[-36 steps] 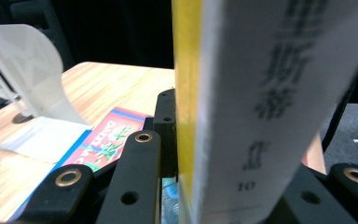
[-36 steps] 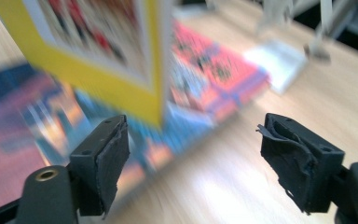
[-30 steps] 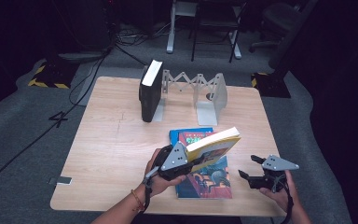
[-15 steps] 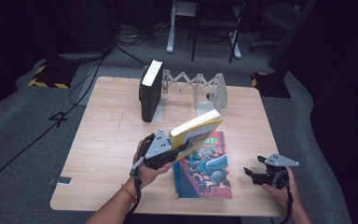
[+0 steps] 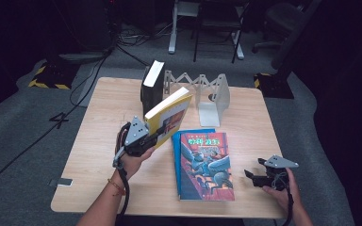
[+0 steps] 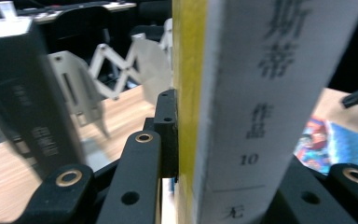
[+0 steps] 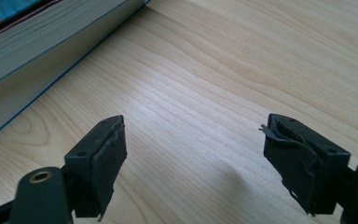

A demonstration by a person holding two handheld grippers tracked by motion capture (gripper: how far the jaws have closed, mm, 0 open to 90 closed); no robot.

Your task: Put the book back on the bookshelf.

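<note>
Wooden table, grey carpet, dark room

The yellow book's white spine is showing Chinese characters: 斯蒂, then 作品, the number 10, and 无. The black book's spine is bearing characters too blurred to read.

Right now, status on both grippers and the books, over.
Left gripper shut on yellow book, lifted off table. Right gripper open, empty, low over table. Black book upright in rack; two books stacked flat.
</note>
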